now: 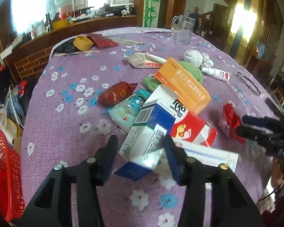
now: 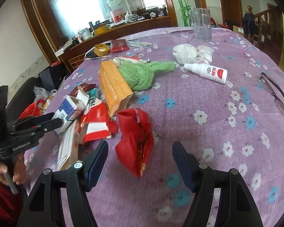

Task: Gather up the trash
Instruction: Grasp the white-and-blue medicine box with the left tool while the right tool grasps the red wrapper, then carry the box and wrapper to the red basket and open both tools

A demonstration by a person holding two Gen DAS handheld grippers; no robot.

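1. We judge the collecting barely begun: nearly all the litter lies on the counter [image 2: 208, 98], and the red basket [image 1: 3, 170], off its edge at 8 o'clock in the left wrist view, shows nothing inside from here.
2. Our left tool [image 1: 140, 147] is wide open and holds nothing; its jaws straddle the near end of the blue-and-white carton [image 1: 151, 132], with a gap on the left side.
3. Our right tool [image 2: 140, 157] is also wide open and empty, with the crumpled red wrapper [image 2: 136, 141] between its jaws, untouched on both sides.
4. Cartons, counted: four, namely the blue-and-white one, an orange carton [image 2: 113, 85], a red-and-white carton [image 2: 94, 124] and a flat white carton [image 1: 208, 155].
5. Soft packets: one brown-red snack packet [image 1: 117, 93], one teal packet [image 1: 128, 107], one torn white sachet [image 1: 143, 60].
6. Probably not trash, we judge: one green cloth [image 2: 142, 73], one spray bottle [image 2: 208, 71], one pair of glasses [image 2: 276, 94], one clear jug [image 2: 200, 23].
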